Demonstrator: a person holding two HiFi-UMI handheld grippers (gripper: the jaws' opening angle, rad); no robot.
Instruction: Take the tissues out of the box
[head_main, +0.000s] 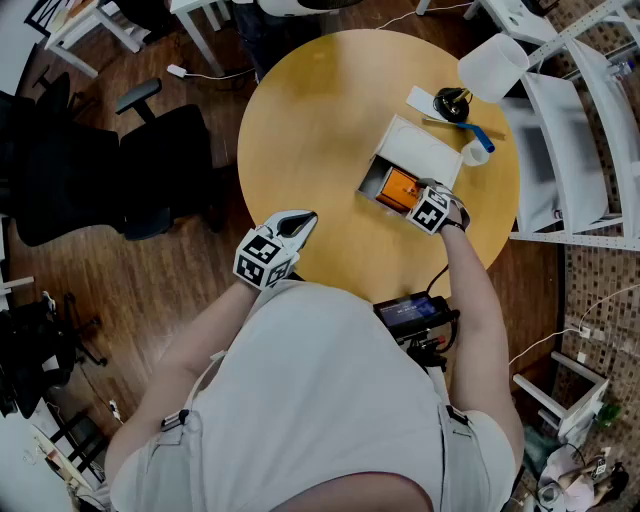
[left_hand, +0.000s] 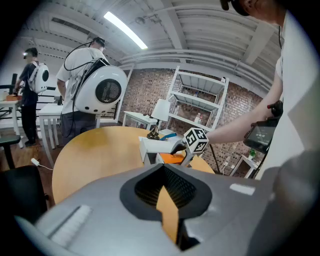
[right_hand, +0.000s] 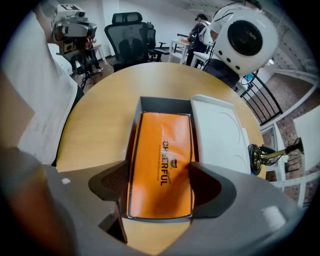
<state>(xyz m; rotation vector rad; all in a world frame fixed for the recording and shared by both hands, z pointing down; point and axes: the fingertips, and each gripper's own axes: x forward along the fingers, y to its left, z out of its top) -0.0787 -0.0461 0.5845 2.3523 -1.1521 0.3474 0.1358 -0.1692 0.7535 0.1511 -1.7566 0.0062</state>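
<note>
An open grey box (head_main: 371, 181) with its white lid (head_main: 420, 152) swung back sits on the round yellow table (head_main: 310, 120). An orange tissue pack (head_main: 399, 187) lies flat inside it. My right gripper (head_main: 432, 206) hangs over the box's near end. In the right gripper view the gripper (right_hand: 159, 181) stands open, its pads either side of the tissue pack (right_hand: 162, 145), with the box (right_hand: 165, 103) and lid (right_hand: 217, 135) beyond. My left gripper (head_main: 293, 228) is at the table's near edge, well left of the box, and its jaws (left_hand: 165, 200) meet with nothing between them.
Behind the box stand a white lamp shade (head_main: 493, 66), a black object (head_main: 452, 103), a blue tool (head_main: 481, 136) and a small white cup (head_main: 476, 153). A black office chair (head_main: 165, 160) is left of the table, white shelving (head_main: 590, 130) right. People stand beyond the table (left_hand: 80, 75).
</note>
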